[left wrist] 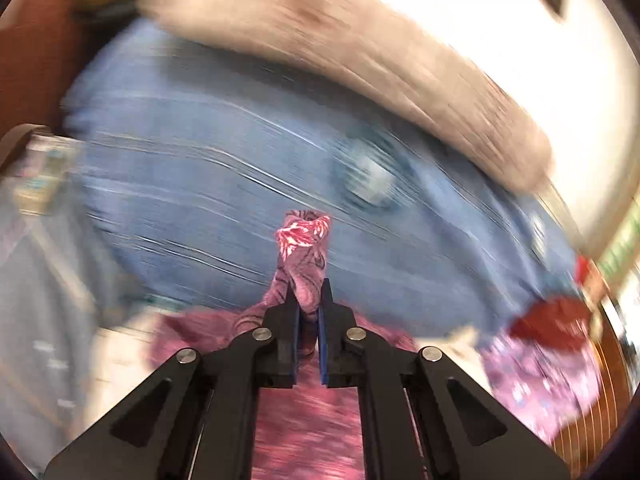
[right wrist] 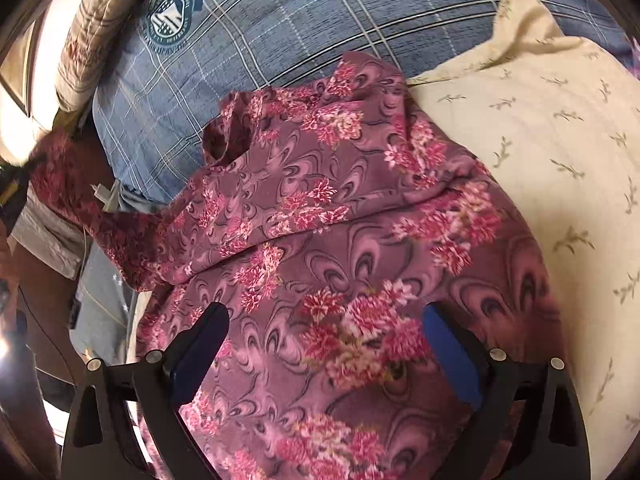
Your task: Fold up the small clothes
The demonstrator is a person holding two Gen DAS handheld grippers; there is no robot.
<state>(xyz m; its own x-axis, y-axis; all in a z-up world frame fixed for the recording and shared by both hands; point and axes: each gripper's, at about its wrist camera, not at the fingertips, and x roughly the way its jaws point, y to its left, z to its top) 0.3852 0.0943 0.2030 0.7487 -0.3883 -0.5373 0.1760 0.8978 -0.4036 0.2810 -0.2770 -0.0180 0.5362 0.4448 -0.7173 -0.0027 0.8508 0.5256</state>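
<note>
A maroon garment with pink flower print (right wrist: 320,208) lies spread over a blue plaid bedsheet (right wrist: 280,28) and fills most of the right wrist view. My right gripper (right wrist: 326,316) is open, its fingers wide apart just above the cloth, holding nothing. In the blurred left wrist view my left gripper (left wrist: 309,296) is shut on a bunched edge of the same flowered garment (left wrist: 304,248), which sticks up between the pads; more of it hangs below.
A cream pillow with leaf print (right wrist: 540,152) lies right of the garment. A beige quilted blanket (left wrist: 340,64) runs along the bed's far side. Purple and red cloths (left wrist: 544,356) lie at the right. Grey cloth (right wrist: 104,296) hangs at the left edge.
</note>
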